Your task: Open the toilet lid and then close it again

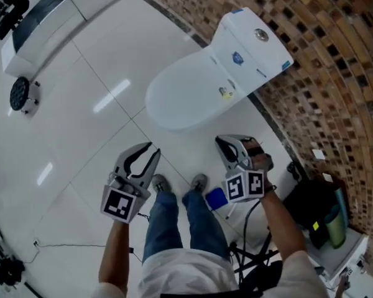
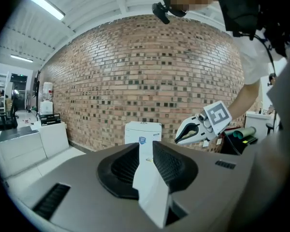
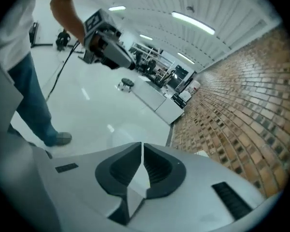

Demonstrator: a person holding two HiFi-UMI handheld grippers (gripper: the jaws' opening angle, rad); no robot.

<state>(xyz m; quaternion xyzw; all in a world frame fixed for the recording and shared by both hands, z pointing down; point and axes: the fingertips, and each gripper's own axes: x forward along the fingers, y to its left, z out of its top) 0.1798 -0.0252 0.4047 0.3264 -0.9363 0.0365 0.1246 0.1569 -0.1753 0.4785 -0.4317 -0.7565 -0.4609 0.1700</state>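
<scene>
Lid (image 1: 185,95) down on toilet (image 1: 255,45) by brick wall (image 1: 323,79), ahead of left gripper (image 1: 153,149), slightly spread and empty, and right gripper (image 1: 219,140), pressed together: best to catch its front edge from below, raise slowly.

I stand in a large test hall, more lab than home. A lone toilet (image 1: 199,85) sits on a glossy white tiled floor (image 1: 81,135) against a long brick wall (image 1: 336,73). White cabinets (image 1: 56,11) line the upper left and a cable (image 1: 68,246) trails at lower left. Strip lights (image 3: 193,23) hang under a ribbed ceiling (image 3: 227,6).
</scene>
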